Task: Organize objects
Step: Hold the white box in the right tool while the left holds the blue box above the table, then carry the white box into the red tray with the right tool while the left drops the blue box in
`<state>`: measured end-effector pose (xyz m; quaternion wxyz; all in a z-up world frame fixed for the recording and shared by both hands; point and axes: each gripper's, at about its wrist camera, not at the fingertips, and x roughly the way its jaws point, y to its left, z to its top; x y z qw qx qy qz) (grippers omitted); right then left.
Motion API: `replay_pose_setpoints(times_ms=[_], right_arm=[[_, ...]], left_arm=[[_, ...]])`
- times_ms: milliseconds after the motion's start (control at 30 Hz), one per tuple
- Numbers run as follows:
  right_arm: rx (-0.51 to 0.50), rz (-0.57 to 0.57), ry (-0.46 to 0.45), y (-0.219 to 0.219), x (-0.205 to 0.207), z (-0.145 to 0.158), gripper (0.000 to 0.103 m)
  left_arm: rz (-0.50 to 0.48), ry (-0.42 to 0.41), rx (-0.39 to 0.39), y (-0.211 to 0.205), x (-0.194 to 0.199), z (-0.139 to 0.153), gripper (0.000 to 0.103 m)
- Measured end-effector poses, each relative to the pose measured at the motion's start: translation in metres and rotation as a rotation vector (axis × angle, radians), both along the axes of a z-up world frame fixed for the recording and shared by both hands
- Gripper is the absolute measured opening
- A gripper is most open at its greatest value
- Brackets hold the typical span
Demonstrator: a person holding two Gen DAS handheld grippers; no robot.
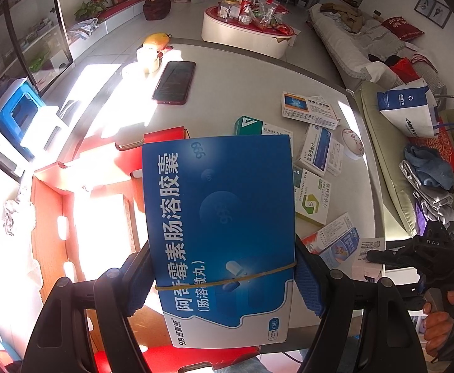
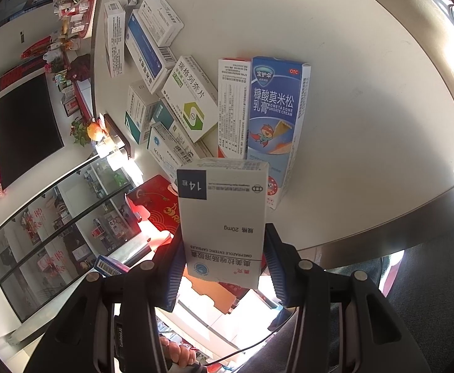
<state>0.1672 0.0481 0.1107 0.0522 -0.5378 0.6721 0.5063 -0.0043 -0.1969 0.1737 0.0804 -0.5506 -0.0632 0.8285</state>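
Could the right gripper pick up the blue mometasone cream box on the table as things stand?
Probably not yet. The right gripper is already shut on a grey omeprazole box, so its jaws are occupied. The mometasone cream box lies just beyond on the table, with nothing else in the way.

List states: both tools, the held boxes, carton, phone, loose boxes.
left tool: shut on blue medicine box
blue medicine box: held, rubber band around it
right tool: shut on grey capsule box
grey capsule box: held, closed
red carton: flaps open, beside the table
phone: flat on the table, screen dark
cream box: closed, lying on the table
loose medicine boxes: closed, piled, overlapping
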Motion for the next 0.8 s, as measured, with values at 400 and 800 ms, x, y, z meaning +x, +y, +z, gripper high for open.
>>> replay_pose_setpoints(times_ms=[400,800], right_arm=[[-0.014,0.062,0.014,-0.018,-0.017,0.002,0.047],[-0.069,0.338,0.110,-0.087,-0.077,0.018,0.047]], left_arm=[[0.059,-0.012,-0.010,-0.018,0.007,-0.003,0.082],[0.212,-0.030,-0.084,-0.088,0.018,-0.008,0.082]])
